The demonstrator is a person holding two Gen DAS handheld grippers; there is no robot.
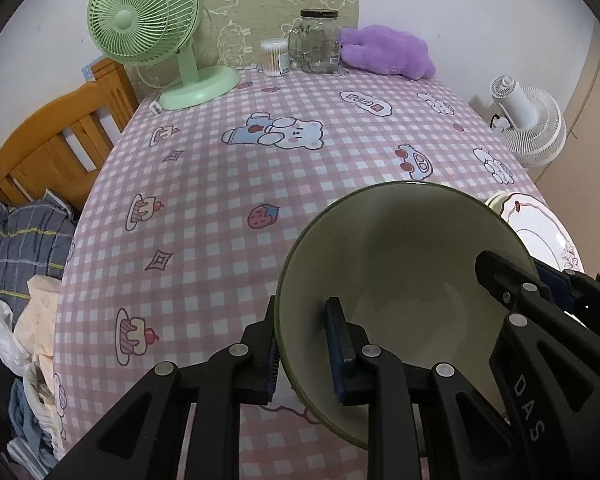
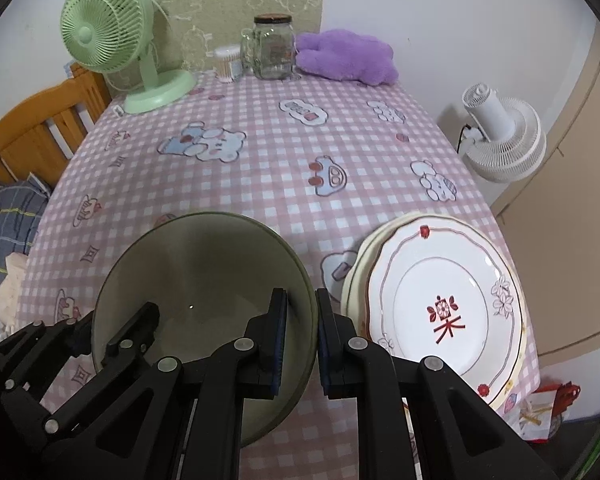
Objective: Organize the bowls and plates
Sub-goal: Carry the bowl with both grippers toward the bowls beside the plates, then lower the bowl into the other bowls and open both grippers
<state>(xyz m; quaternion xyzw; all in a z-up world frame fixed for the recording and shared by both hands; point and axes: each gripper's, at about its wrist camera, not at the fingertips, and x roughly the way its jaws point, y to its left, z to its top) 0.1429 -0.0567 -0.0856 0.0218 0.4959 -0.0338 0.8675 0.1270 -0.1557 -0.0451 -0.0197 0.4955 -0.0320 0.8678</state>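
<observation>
1. Green bowl is pinched from both sides at once, tilted with its opening towards the cameras, above the near part of the pink checked tablecloth.
2. My left gripper is clamped on the bowl's left rim, one pad outside the wall and one pad inside.
3. My right gripper is clamped on the opposite rim the same way: inner finger inside the bowl, outer finger on the outside wall.
4. From the left wrist view, the right gripper shows at the bowl's far right edge; from the right wrist view, the left gripper shows on the bowl's left edge.
5. Just right of the bowl sits a stack of plates near the table's right edge; the top one is white with a red flower mark and a wavy line border.
6. Far end of the table: green desk fan, glass jar, tub of cotton swabs, purple plush.
7. Off the table on the right there's a white fan, and on the left a wooden bed frame.
</observation>
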